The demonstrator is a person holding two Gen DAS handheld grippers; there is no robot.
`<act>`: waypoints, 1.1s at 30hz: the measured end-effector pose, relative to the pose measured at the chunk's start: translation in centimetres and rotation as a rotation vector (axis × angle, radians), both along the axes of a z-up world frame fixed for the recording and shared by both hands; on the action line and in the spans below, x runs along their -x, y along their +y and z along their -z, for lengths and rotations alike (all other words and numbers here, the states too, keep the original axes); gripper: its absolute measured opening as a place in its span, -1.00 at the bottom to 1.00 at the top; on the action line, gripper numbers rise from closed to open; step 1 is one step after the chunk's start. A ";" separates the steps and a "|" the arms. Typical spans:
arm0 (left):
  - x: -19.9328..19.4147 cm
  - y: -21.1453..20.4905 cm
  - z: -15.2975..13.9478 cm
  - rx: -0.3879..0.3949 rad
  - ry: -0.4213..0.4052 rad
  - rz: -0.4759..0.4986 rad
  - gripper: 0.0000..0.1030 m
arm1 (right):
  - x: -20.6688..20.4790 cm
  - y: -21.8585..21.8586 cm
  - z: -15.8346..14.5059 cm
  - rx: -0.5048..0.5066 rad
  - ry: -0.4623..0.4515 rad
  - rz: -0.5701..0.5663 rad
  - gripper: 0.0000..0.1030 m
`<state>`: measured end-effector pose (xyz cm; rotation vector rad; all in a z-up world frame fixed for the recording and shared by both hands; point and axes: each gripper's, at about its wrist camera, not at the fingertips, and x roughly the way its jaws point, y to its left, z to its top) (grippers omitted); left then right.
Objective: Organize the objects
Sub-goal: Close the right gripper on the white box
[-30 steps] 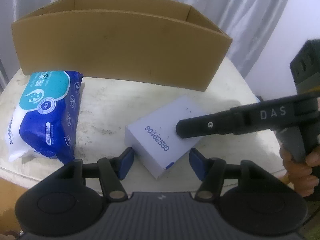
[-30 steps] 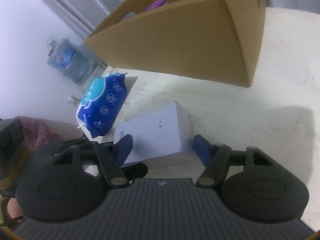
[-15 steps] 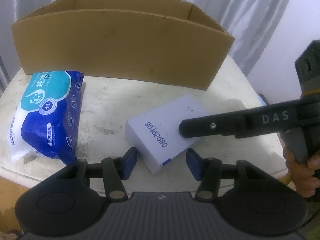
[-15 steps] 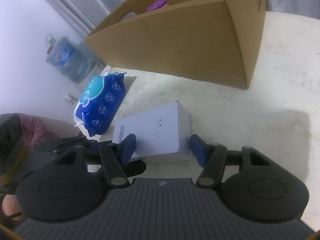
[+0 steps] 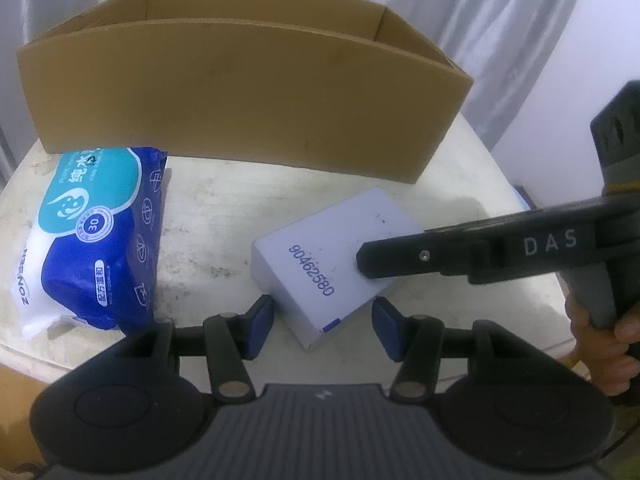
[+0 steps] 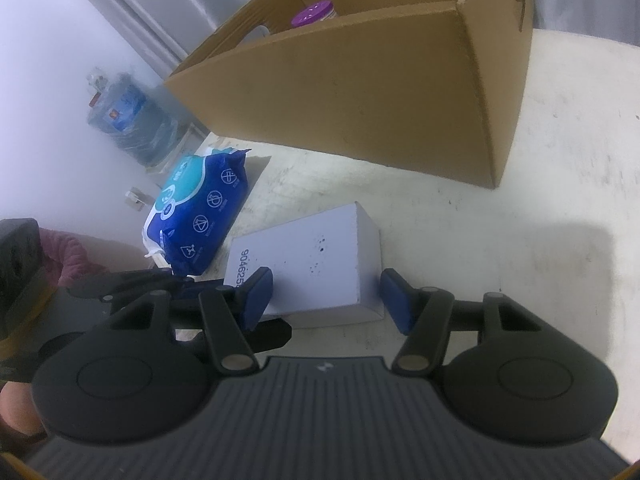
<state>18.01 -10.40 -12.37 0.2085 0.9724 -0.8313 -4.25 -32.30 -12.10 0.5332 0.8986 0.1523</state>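
Observation:
A white box (image 5: 320, 256) printed 90462580 lies flat on the round table, also seen in the right wrist view (image 6: 304, 256). My left gripper (image 5: 324, 330) is open, its blue pads straddling the box's near corner. My right gripper (image 6: 326, 296) is open around the box's other end; one of its fingers (image 5: 420, 256) reaches over the box from the right. A blue and teal wet-wipes pack (image 5: 88, 236) lies to the left, also seen in the right wrist view (image 6: 200, 216). A big open cardboard box (image 5: 240, 96) stands behind.
A purple-lidded container (image 6: 316, 14) sits inside the cardboard box (image 6: 380, 92). A water jug (image 6: 128, 116) stands on the floor beyond the table. The table's rim (image 5: 24, 352) curves close on the left. A curtain hangs behind.
Both grippers have narrowed somewhat and closed in on the white box. The box has turned slightly on the table.

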 end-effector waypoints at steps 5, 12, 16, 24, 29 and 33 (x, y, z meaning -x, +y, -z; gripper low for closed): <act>1.7 0.3 -0.3 0.000 0.013 -0.013 -0.08 | 0.5 0.3 -0.4 0.023 -0.007 -0.033 0.15; 2.8 -0.5 -0.4 -0.015 -0.003 -0.019 -0.08 | 0.7 0.0 -0.2 0.005 -0.008 -0.015 0.13; 3.5 -1.3 -0.5 -0.029 -0.008 -0.023 -0.02 | 0.3 0.0 -0.2 0.005 -0.006 -0.005 0.14; 5.4 -2.2 -0.4 -0.020 -0.003 -0.041 0.13 | -0.4 -0.2 0.0 -0.014 0.003 0.011 0.15; 6.9 -3.1 -0.5 0.028 0.023 -0.048 0.16 | -0.7 -0.1 0.1 -0.022 0.005 0.011 0.19; 8.1 -3.6 -0.7 0.016 0.025 -0.042 0.15 | -0.5 0.0 0.0 -0.016 0.005 -0.011 0.21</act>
